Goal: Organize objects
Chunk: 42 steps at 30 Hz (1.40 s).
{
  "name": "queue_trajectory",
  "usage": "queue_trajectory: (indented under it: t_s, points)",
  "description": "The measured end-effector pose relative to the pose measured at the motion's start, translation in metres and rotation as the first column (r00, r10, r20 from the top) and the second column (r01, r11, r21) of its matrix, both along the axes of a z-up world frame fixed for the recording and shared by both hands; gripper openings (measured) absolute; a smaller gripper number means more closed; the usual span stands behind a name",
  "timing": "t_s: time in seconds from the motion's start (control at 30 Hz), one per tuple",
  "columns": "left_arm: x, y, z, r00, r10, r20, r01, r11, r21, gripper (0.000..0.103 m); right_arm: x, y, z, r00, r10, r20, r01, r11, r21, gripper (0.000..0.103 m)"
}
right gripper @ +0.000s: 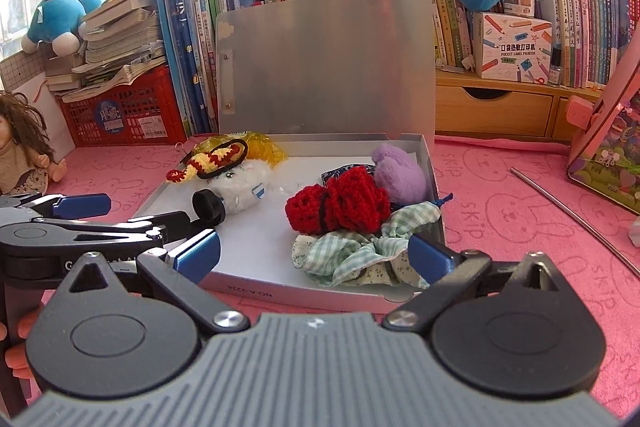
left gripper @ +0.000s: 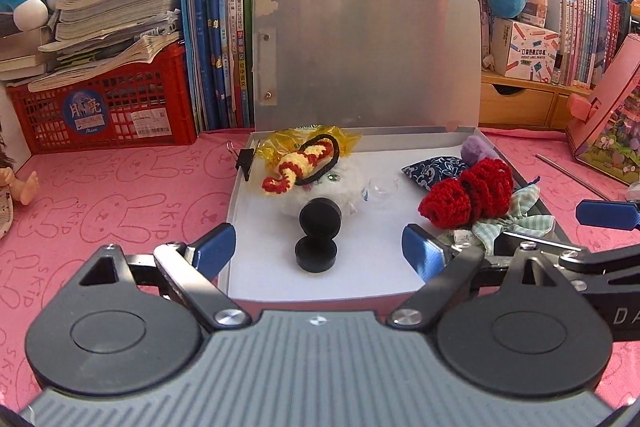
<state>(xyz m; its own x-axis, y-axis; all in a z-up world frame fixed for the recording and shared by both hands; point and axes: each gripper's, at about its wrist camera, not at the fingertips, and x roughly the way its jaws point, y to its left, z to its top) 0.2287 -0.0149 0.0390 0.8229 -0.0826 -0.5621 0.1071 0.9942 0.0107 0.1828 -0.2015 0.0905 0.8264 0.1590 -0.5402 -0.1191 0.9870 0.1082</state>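
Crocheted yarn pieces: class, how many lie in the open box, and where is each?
2. The red crocheted piece lies at the box's right side, on the checked cloth. The yellow-and-red crocheted piece lies at the back left, over the white plush. Others may be hidden underneath.

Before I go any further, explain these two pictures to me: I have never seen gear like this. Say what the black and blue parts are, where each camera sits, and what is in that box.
There is no robot here. A person holds one hand-held gripper in each hand, and a fisheye camera on each looks forward along its blue-tipped jaws. One picture comes from the left gripper, the other from the right gripper. Both stand open and hold nothing.

Ahead, on a pink cloth, lies an open grey box with its lid up. Inside are a red crochet piece, a yellow and red crochet piece, a black round case, a purple plush and a green checked cloth.
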Motion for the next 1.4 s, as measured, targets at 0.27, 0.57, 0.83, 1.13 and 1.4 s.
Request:
queue_trajectory:
  t_s: [0.27, 0.57, 0.83, 1.13, 1.4]
  points:
    - [-0.037, 0.006, -0.001, 1.0, 0.011, 0.009, -0.011, 1.0, -0.011, 0.093, -0.037, 0.002, -0.008, 0.999, -0.026, 0.03, 0.027, 1.0, -0.011, 0.103]
    - [-0.07, 0.013, -0.03, 0.999, 0.024, -0.023, -0.023, 1.0, 0.002, 0.094, -0.062, 0.007, -0.04, 0.997, -0.074, 0.008, 0.074, 0.996, -0.046, 0.103]
    - [-0.085, 0.023, -0.053, 0.997, 0.047, -0.059, -0.047, 0.999, -0.008, 0.094, -0.073, 0.003, -0.053, 0.994, -0.104, -0.033, 0.103, 0.994, -0.022, 0.103]
    - [-0.1, 0.023, -0.063, 0.997, 0.048, -0.059, -0.048, 0.999, 0.007, 0.094, -0.082, 0.009, -0.064, 0.994, -0.098, -0.051, 0.095, 0.994, -0.047, 0.103]
    - [-0.102, 0.02, -0.07, 0.996, 0.057, -0.065, -0.057, 0.998, 0.009, 0.095, -0.078, 0.013, -0.073, 0.99, -0.113, -0.087, 0.106, 0.991, -0.083, 0.103]
